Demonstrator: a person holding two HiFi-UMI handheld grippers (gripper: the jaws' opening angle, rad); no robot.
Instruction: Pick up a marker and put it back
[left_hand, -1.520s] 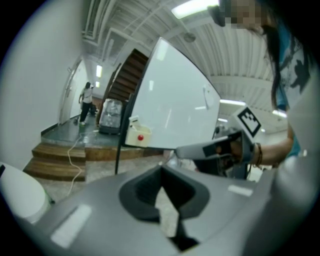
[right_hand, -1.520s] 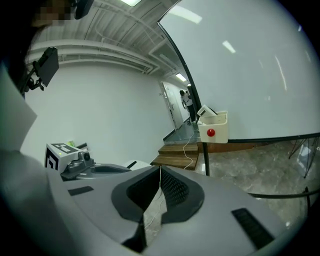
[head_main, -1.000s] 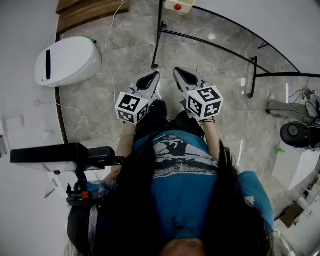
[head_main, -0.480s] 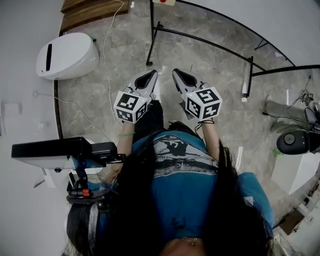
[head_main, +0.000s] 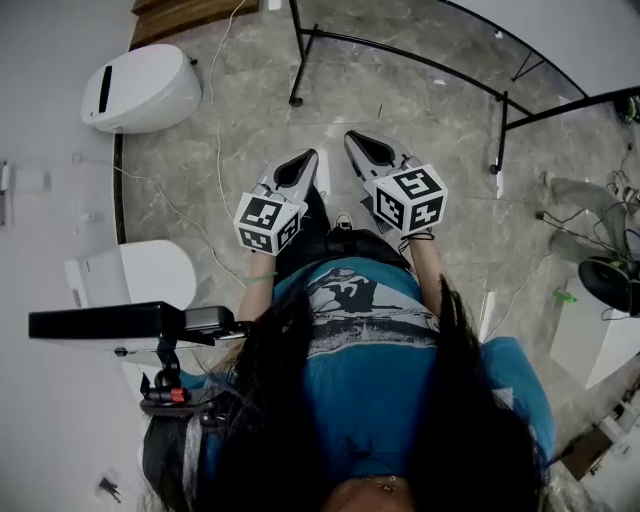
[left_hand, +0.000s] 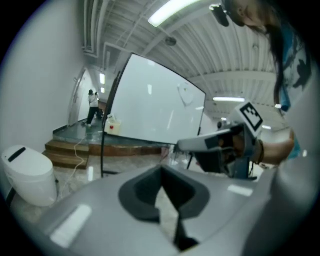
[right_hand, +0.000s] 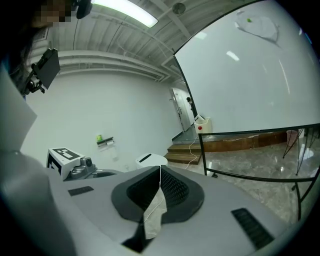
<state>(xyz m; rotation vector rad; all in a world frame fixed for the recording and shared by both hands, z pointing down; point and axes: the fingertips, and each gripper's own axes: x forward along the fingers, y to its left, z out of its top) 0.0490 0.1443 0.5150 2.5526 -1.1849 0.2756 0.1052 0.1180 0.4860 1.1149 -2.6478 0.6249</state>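
Observation:
No marker shows in any view. Both grippers are held side by side in front of the person's body, above the marble floor. The left gripper (head_main: 300, 162) has its jaws together with nothing between them, and in its own view the tips (left_hand: 161, 169) meet. The right gripper (head_main: 362, 146) is shut and empty too, its dark pads closed in its own view (right_hand: 160, 168). Each shows in the other's view: the right gripper (left_hand: 202, 145) and the left gripper (right_hand: 75, 167). Both point toward a large whiteboard (left_hand: 155, 110) (right_hand: 250, 85) on a black stand (head_main: 400, 52).
A white rounded bin (head_main: 140, 88) stands at the far left, a second white unit (head_main: 140, 275) nearer on the left. Wooden steps (head_main: 190, 15) and a thin cable (head_main: 215, 110) lie beyond. A red-and-white box (left_hand: 113, 125) sits by the board. Cables and equipment (head_main: 600, 270) crowd the right.
The floor, stand and white bin have slid toward the person in the head view as the person walks forward. A second white unit has come into view at left. Both grippers stayed shut.

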